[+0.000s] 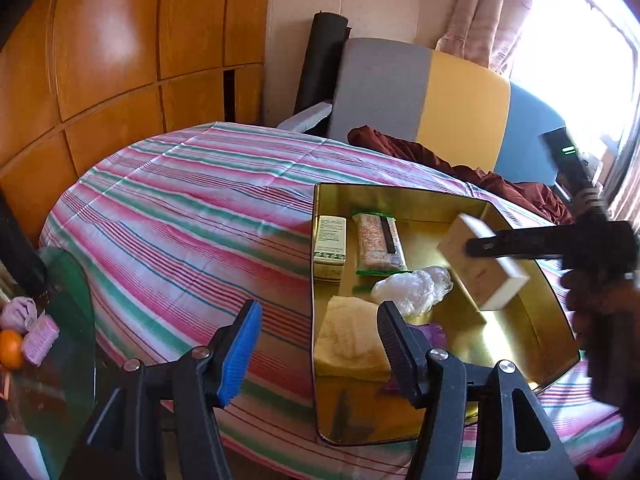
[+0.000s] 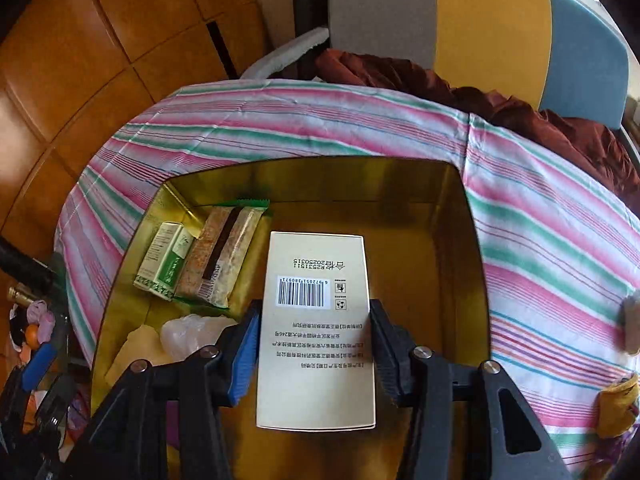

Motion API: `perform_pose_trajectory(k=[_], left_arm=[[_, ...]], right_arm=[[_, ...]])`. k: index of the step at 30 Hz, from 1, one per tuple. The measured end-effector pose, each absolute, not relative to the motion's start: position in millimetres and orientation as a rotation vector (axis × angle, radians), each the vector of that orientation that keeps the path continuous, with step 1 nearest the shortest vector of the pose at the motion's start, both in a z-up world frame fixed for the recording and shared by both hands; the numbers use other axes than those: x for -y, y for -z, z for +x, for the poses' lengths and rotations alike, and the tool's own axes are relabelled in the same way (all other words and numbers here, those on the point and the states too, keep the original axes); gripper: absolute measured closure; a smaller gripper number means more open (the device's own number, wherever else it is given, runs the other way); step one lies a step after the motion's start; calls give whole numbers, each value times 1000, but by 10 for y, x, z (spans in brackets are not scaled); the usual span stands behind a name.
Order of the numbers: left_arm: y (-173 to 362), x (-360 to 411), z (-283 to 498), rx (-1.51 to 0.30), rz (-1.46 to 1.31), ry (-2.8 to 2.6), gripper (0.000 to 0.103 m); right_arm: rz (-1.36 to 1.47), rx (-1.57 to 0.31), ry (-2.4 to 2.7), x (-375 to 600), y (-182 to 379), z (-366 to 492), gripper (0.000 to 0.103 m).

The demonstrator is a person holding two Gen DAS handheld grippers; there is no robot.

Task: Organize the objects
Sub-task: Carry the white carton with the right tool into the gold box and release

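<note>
The right gripper [image 2: 314,354] is pinching a cream carton [image 2: 316,332] by its long sides, hanging lengthwise over the gold tin's [image 2: 476,280] bare right half, while the left gripper [image 1: 316,344] is waiting spread by the near edge.

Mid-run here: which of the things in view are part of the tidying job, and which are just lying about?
Part of the job:
- gold tin
- beige box, clamped in the right gripper above the tin
- green carton, snack bar, plastic bag inside it

Lying about:
- orange
- brown cloth
- cushion
</note>
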State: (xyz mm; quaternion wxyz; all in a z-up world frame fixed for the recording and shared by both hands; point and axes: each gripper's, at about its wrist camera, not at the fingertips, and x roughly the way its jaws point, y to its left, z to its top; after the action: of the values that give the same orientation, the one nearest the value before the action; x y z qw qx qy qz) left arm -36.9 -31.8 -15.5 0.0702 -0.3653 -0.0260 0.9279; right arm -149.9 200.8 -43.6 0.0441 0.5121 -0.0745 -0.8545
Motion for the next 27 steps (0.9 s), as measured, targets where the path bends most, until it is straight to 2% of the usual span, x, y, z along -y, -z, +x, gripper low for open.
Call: perform_pose_trajectory(k=[6,11,12,14,16,27], left_arm=[[176,328,-368,92,-1105,-2783,42],[191,309,-361,94,-1112,-2773,42],[185,311,-364,95,-1109,-2772,41],[178,305,-363,87,-1102,-2775,40],[179,304,-360,82,-1096,-2779,40],[173,248,-340,59,-1092,-2787,38]], right_arm=[[1597,210,2657,-1801,539,-1725,53],[1555,440,2496,-1703,560,-1832,47],[1542,470,2474,-1695,559,-1829,44],[1517,481,2478,-1670,552,-1801,28],[1492,488,2486,-1697,519,-1748,21],[1375,375,2633,-1969,239,-1293,19]])
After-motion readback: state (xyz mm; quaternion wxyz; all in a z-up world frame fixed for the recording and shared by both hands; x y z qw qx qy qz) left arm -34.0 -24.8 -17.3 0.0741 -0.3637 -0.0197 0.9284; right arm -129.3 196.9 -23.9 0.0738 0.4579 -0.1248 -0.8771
